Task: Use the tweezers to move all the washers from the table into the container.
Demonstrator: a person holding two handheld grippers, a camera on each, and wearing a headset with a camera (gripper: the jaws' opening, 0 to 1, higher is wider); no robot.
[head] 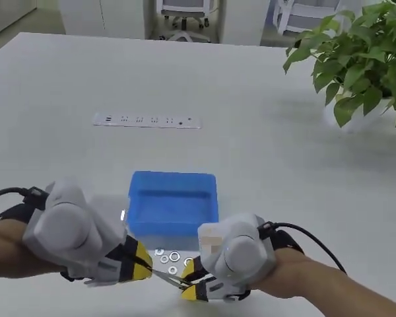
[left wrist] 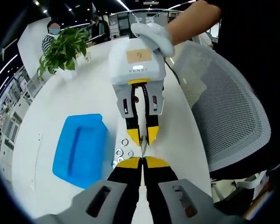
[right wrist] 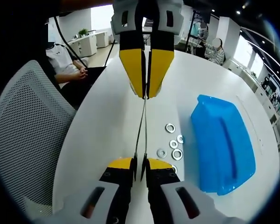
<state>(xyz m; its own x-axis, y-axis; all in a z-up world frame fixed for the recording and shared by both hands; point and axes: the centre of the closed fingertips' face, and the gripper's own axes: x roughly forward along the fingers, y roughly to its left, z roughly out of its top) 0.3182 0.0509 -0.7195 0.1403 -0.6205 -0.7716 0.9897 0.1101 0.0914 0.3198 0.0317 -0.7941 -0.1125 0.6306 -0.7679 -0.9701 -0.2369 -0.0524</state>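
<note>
Two handheld grippers are meeting tip to tip over the near edge of the white table [head: 251,132], just in front of the person holding them. The left gripper [head: 144,264] is pointing right and the right gripper [head: 191,281] is pointing left. Stretching between them is a pair of thin silver metal tweezers [right wrist: 143,126]. The left gripper's yellow-tipped jaws are pinching together on one end of the tweezers. The right gripper's yellow-tipped jaws are closing around the other end, with only a sliver of gap where the metal is sitting.

A small cluster of flat silver metal washers [right wrist: 173,143] is lying on the table, just beyond the tweezers and a little to the far side of both grippers. The washers are lying loose, some touching and some slightly apart. Just beyond them, the shallow blue rectangular plastic container [head: 173,178] is sitting with its near wall close to the cluster.

Farther back on the table, a long white power strip [head: 147,121] is lying flat, well apart from the container. A leafy green potted plant [head: 363,53] is standing at the far right. A white mesh office chair [right wrist: 28,121] is standing beside the near edge of the table, and more office chairs [head: 181,13] are standing past the far edge.
</note>
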